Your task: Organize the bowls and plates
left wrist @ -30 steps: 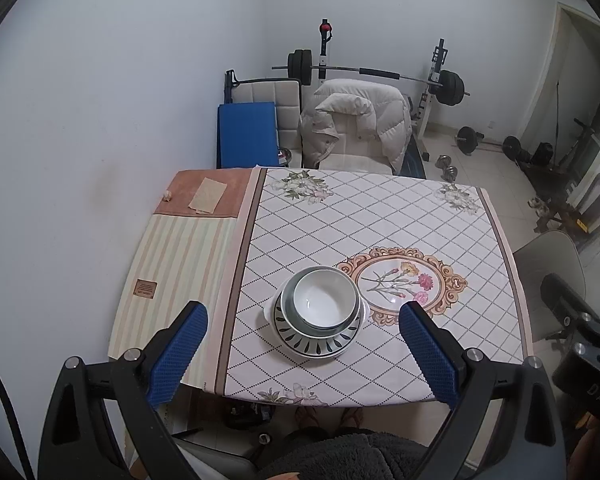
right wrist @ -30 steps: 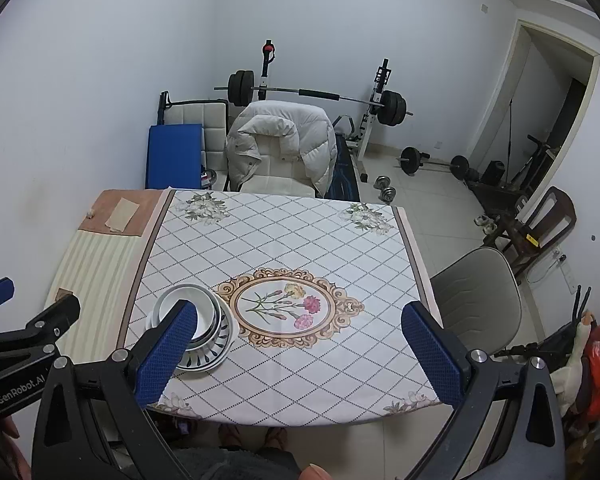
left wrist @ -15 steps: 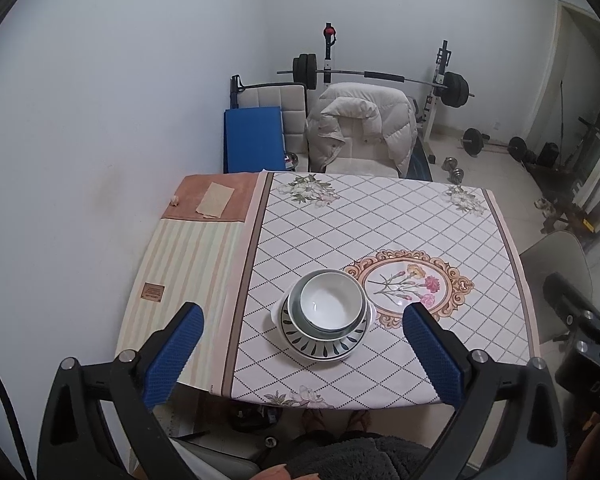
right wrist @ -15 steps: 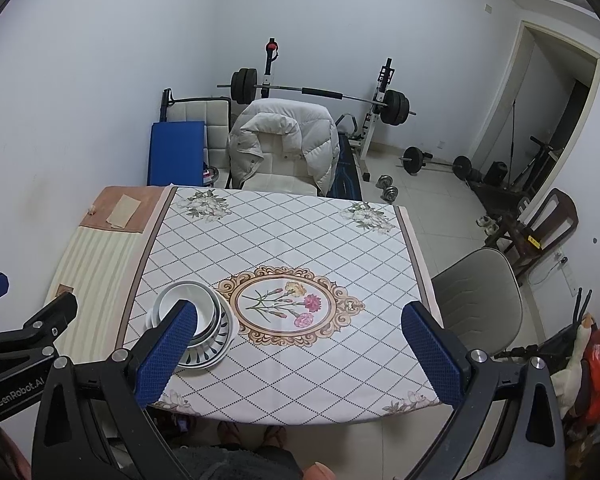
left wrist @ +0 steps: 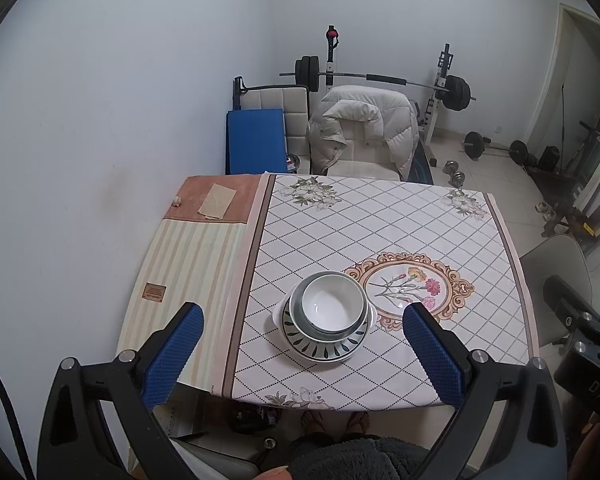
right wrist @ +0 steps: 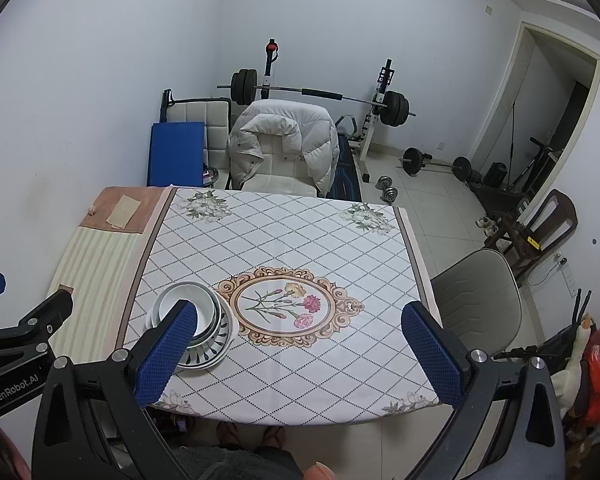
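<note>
A white bowl [left wrist: 329, 305] sits nested in a grey-rimmed bowl [left wrist: 298, 298], both stacked on a leaf-patterned plate [left wrist: 320, 346] over a white dish, near the table's front left. The same stack [right wrist: 212, 332] shows in the right wrist view, partly hidden by a blue pad. My left gripper [left wrist: 302, 354] hovers high above the stack, open and holding nothing. My right gripper [right wrist: 300, 354] is open too, high over the table's front right with nothing between its fingers.
The table [left wrist: 380, 216] carries a diamond-pattern cloth with a flower medallion [right wrist: 286, 306]. A striped mat [left wrist: 188, 264] lies at its left by the wall. A chair with a white jacket [left wrist: 364, 132] stands at the far side, a grey chair [right wrist: 476, 304] at the right. Weights lie behind.
Both grippers have pulled back and up a little, so the table and the stack look slightly smaller and farther. The stack has not moved. Both stay open.
</note>
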Available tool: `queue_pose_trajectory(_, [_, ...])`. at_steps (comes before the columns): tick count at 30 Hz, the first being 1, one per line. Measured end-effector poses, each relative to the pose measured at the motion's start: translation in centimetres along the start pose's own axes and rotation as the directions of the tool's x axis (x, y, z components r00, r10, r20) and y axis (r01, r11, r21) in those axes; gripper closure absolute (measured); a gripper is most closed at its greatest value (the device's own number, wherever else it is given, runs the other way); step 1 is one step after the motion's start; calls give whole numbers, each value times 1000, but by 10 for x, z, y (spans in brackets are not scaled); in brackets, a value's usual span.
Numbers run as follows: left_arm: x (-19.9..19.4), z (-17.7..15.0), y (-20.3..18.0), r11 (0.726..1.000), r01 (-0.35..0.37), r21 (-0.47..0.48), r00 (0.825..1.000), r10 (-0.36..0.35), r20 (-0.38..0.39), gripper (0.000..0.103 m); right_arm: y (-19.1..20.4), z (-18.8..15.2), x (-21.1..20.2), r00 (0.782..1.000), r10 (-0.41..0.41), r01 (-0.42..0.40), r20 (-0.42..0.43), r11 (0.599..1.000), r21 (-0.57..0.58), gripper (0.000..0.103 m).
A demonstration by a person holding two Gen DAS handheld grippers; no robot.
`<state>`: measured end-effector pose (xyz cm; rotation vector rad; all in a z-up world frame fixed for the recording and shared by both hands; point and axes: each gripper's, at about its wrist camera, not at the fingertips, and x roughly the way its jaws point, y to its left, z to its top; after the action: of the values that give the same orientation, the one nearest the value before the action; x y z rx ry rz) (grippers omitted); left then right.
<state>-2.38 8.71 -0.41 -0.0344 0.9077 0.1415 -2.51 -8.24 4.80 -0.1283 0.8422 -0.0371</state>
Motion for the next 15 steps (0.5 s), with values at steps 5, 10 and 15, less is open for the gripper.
queue_pose_trajectory(5, [0,1,1,1000,2,-2,1000,-2,-1,1,0,0,0,1000,-1,1,-2,1000,1,0])
queue_pose_trajectory(10, [1,1,2,1000,0,-3,1000,0,-4,1,0,1,-1,1000,1,-1,-2,1000,-2,0])
queue_pose_trajectory(15, [1,-2,4,1000,-4,-19,1000,4,-10,1,1,1,-1,1000,2,-2,-2,1000,-1,0])
